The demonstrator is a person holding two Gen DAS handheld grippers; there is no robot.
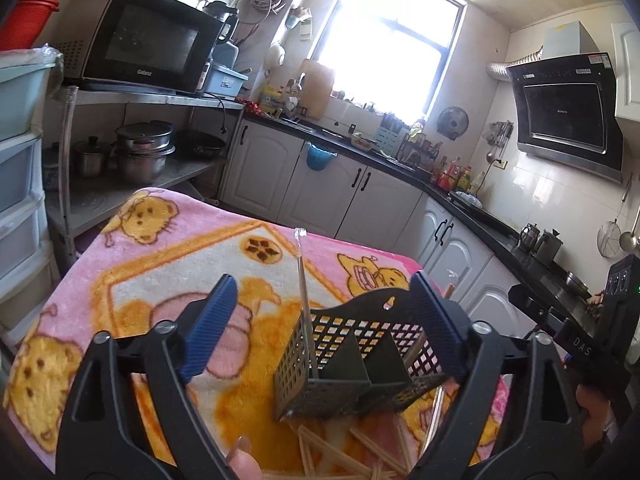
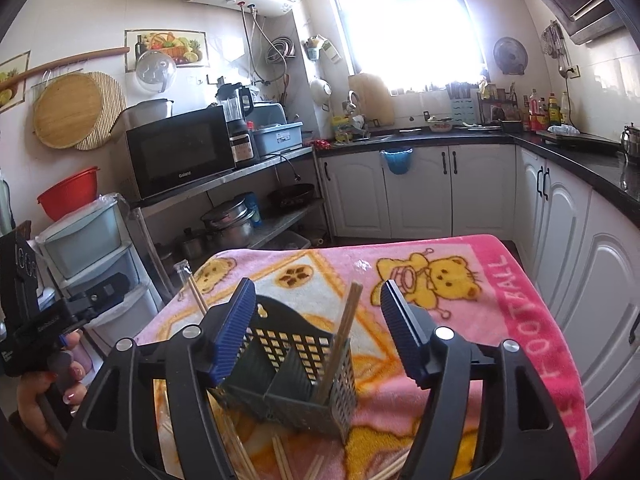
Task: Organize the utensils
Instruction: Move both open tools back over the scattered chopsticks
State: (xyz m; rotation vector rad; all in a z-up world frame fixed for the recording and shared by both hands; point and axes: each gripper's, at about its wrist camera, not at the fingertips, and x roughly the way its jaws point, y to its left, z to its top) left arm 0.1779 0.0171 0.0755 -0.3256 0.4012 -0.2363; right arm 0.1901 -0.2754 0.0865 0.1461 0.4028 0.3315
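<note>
A black perforated utensil caddy [image 1: 352, 360] [image 2: 288, 376] stands on a table covered by a pink cartoon blanket [image 1: 168, 264] [image 2: 460, 320]. My left gripper [image 1: 322, 280] is open, its blue pads [image 1: 212, 328] spread wide just above and before the caddy, gripping nothing. A clear-wrapped stick [image 1: 302, 280] stands upright in the caddy's left compartment. My right gripper [image 2: 318, 286] is open too, hovering over the caddy, nothing pressed between its pads [image 2: 404, 332]. A pair of wooden chopsticks [image 2: 344, 332] leans in the caddy's right compartment. Several loose chopsticks [image 1: 340, 452] [image 2: 248, 456] lie on the blanket in front.
A steel rack with a microwave [image 1: 148, 40] [image 2: 180, 156] and pots [image 1: 140, 148] stands to the left, next to plastic drawers [image 1: 20, 160] [image 2: 88, 240]. White cabinets under a black counter [image 1: 400, 164] [image 2: 560, 148] run behind and right. A hand [image 2: 40, 396] holds the left gripper's handle.
</note>
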